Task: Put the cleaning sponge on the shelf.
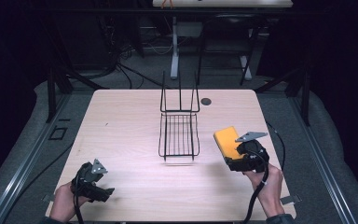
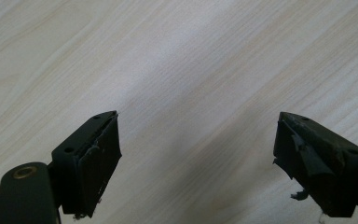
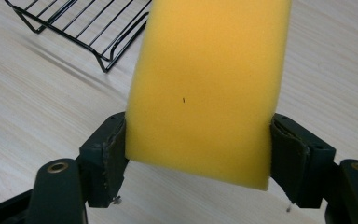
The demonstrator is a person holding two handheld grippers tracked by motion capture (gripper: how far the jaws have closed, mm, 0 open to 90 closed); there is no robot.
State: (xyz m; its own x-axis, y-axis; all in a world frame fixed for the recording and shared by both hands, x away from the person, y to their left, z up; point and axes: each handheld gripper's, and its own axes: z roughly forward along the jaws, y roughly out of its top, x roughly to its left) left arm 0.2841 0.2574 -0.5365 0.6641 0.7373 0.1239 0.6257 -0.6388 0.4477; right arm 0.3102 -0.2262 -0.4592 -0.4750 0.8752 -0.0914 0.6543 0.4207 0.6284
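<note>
1. Right gripper (image 1: 230,151) is clamped on a yellow sponge (image 1: 227,140). In the right gripper view the sponge (image 3: 209,88) sits squeezed between both jaws, its near edge hanging just past them and the rest running up and away from the camera.
2. From the high view I see the sponge held over the right side of the table (image 1: 121,121), just right of the wire rack (image 1: 179,135). I can't tell whether it touches the tabletop.
3. Wire rack is black, near the table centre, flat grid toward me and upright prongs at the far end. One corner of it (image 3: 81,28) shows top left in the right gripper view.
4. Left gripper (image 1: 103,191) is low at the near left corner of the table, well apart from rack and sponge. Jaws spread wide with nothing between them; the left gripper (image 2: 196,158) looks at bare wood (image 2: 177,60).
5. Small dark round spot (image 1: 206,101) on the far side of the table, right of the rack prongs.
</note>
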